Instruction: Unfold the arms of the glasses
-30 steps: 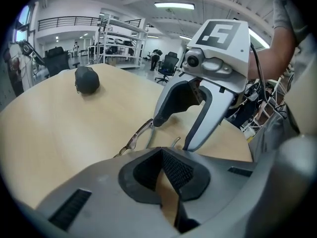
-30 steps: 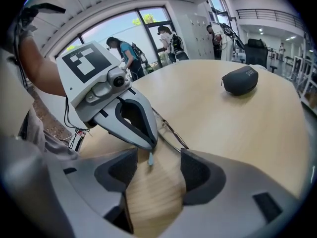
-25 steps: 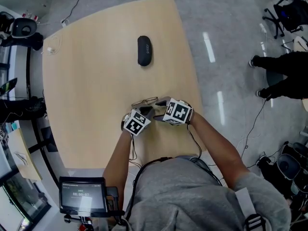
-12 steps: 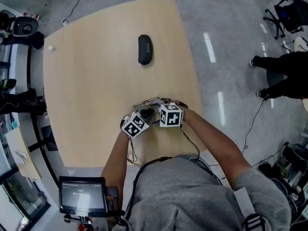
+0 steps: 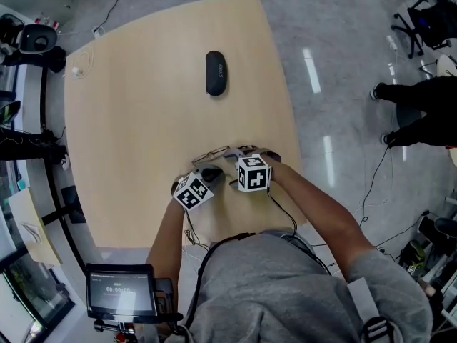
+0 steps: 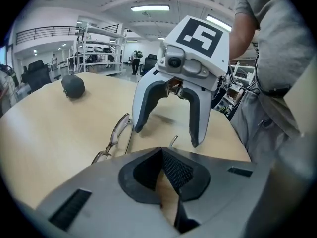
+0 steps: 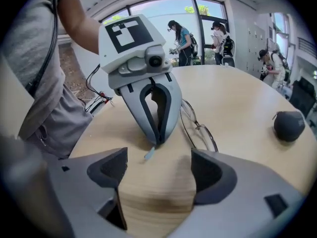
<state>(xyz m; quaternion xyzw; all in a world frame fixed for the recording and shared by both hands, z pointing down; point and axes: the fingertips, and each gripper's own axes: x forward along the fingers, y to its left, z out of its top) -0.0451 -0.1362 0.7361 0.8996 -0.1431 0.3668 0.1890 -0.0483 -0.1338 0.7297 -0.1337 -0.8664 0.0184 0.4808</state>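
Thin-framed glasses (image 5: pixel 213 152) lie lenses-down on the wooden table (image 5: pixel 143 120), close to its near edge. The left gripper view shows a lens (image 6: pixel 115 134); the right gripper view shows both lenses (image 7: pixel 199 131). My left gripper (image 5: pixel 209 173) (image 7: pixel 157 140) is shut on the pale blue tip of one arm (image 7: pixel 148 154), just above the wood. Facing it, my right gripper (image 6: pixel 166 136) (image 7: pixel 157 163) is open; its jaws have just been opening and hold nothing. The other arm's tip (image 6: pixel 172 142) pokes up near my left gripper (image 6: pixel 163 158).
A black glasses case (image 5: pixel 216 72) (image 6: pixel 73 86) (image 7: pixel 289 124) lies farther out on the table. The table's right edge (image 5: pixel 289 120) drops to grey floor. A small screen (image 5: pixel 121 291) sits at the lower left. People stand in the background of the right gripper view.
My right gripper has rolled, slid slightly left and opened its jaws. My left gripper has shifted down-left in the head view. The glasses have barely moved.
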